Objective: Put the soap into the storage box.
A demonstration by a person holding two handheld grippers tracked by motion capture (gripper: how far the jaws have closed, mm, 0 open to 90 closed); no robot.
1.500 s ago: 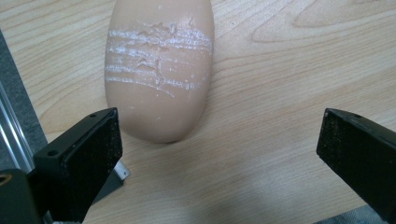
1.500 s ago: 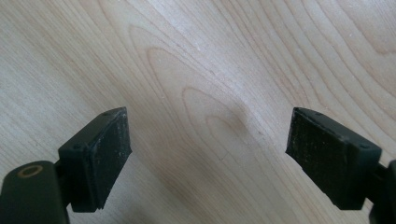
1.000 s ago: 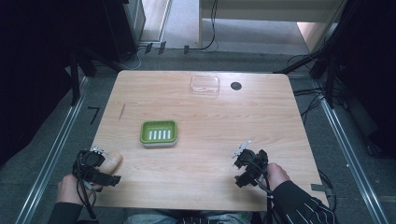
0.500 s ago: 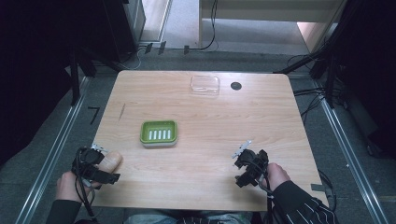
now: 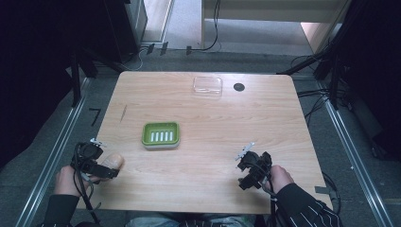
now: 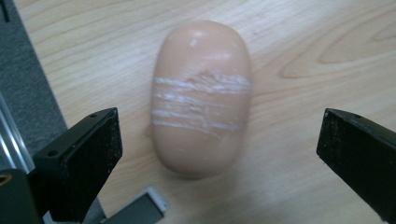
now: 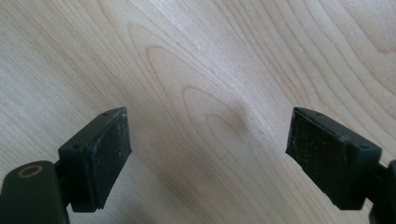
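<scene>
While the left tongs [image 6: 219,140] gape wide astride the soap [image 6: 201,98], likely lining up a grab, the right tongs [image 7: 208,154] hang open over bare table [image 7: 210,56].

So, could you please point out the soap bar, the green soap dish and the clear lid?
soap bar [image 6: 201,98], left gripper view, scratched middle band.
green soap dish [image 5: 161,135], high view, slotted centre.
clear lid [image 5: 207,86], high view, flat top.
</scene>
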